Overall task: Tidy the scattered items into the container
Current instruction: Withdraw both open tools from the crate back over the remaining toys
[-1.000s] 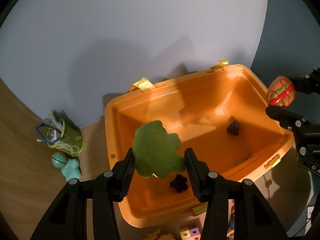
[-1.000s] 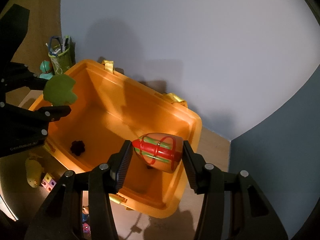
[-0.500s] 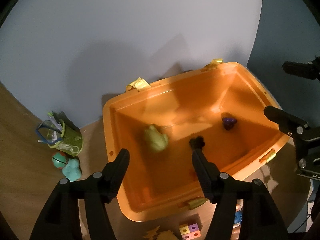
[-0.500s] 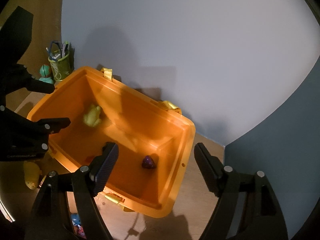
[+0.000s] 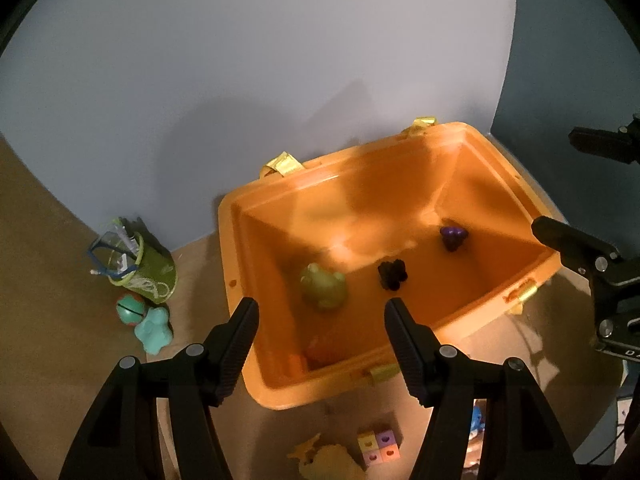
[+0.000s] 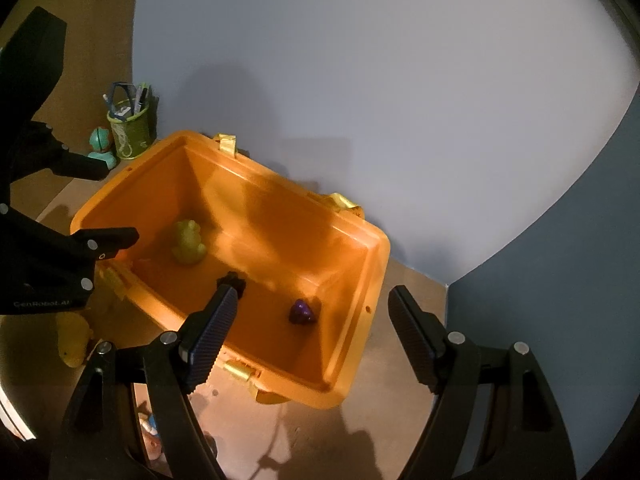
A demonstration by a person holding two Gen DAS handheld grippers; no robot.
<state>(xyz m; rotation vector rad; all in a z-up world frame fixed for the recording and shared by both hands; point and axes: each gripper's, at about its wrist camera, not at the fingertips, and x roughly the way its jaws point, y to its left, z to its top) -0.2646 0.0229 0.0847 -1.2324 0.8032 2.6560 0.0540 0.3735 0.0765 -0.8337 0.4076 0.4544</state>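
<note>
An orange bin [image 5: 400,152] [image 6: 280,184] stands against the wall. Inside lie a green frog toy [image 5: 323,286] [image 6: 188,242], a black toy [image 5: 393,274] [image 6: 232,280], a purple toy [image 5: 453,236] [image 6: 302,312] and a reddish toy [image 5: 320,350] near the front wall. My left gripper [image 5: 320,336] is open and empty above the bin's near edge. My right gripper [image 6: 312,332] is open and empty above the bin's right end.
A green pen cup [image 5: 140,268] [image 6: 130,128] and teal toys [image 5: 154,328] [image 6: 100,140] sit left of the bin. A yellow toy [image 5: 324,460] [image 6: 72,340], coloured blocks [image 5: 378,446] and a blue toy [image 5: 476,424] lie on the floor in front.
Both grippers opened. The green frog dropped from the left gripper into the bin, and the red and green striped toy left the right gripper. Both grippers have drawn back a little.
</note>
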